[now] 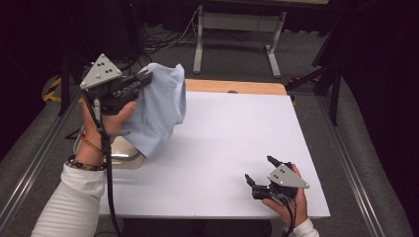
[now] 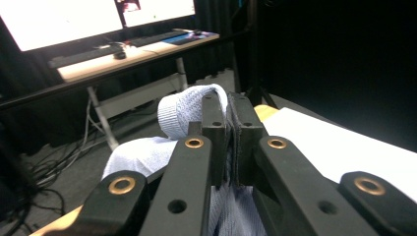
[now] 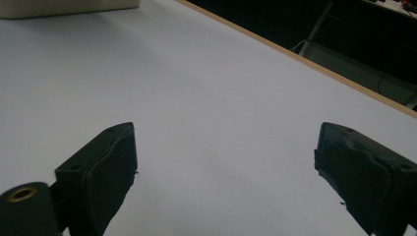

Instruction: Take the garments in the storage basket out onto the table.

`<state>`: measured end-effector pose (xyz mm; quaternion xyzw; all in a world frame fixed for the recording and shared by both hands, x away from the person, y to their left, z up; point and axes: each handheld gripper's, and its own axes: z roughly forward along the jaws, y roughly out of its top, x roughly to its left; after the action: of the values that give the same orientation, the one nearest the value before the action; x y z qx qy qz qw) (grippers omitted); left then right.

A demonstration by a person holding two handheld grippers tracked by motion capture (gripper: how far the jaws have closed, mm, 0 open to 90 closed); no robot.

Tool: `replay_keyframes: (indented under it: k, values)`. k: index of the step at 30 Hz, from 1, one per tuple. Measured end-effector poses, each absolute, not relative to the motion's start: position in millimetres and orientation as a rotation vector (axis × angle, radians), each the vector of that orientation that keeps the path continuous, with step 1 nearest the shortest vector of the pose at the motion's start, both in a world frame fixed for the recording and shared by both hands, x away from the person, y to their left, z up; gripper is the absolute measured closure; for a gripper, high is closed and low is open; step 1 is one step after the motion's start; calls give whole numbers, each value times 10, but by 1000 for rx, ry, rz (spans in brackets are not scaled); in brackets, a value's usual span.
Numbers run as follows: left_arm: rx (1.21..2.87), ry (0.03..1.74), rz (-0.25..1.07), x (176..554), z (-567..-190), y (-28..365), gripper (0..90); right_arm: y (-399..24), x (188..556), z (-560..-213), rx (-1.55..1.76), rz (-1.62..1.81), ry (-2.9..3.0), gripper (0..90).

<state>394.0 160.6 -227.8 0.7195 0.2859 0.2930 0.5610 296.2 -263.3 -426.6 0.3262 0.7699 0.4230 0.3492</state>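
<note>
In the high view the left gripper [image 1: 144, 78] sits in the upper left of the frame, raised above the left edge of the white table [image 1: 232, 148]; its jaws are pressed together on a fold of a pale blue knitted garment [image 1: 159, 111], which hangs down from them in a loose drape toward the table's left edge; the lower hem of the cloth ends just above a beige rounded object [image 1: 123, 154] at the left of the frame, partly hidden by the cloth. The left hand [image 1: 106, 116] wraps the gripper body from below, with a beaded band at the wrist and a white sleeve [image 1: 74, 202] running to the lower left corner.

In the left gripper view the two black jaws meet at the centre of the frame with the blue garment [image 2: 184, 110] pinched between the pads; ribbed cloth bulges over the tips and more of it falls below the jaws; a desk with bright screens [image 2: 98, 17] lies in the upper left.

The right gripper [image 1: 258, 170] rests in the lower right of the high view, low over the table near its front edge, held by the right hand [image 1: 289, 200]; its jaws stand wide apart and hold nothing; in the right gripper view the pads sit at the lower left and lower right with bare white table [image 3: 211, 108] between them.
</note>
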Motion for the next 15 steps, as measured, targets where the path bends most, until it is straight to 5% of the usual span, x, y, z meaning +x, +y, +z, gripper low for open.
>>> replay_keyframes:
  k: [15]
  values:
    - [1731, 574, 682, 3896, -2104, 1050, 871, -2668, 2964, -4260, 863, 1099, 1984, 93]
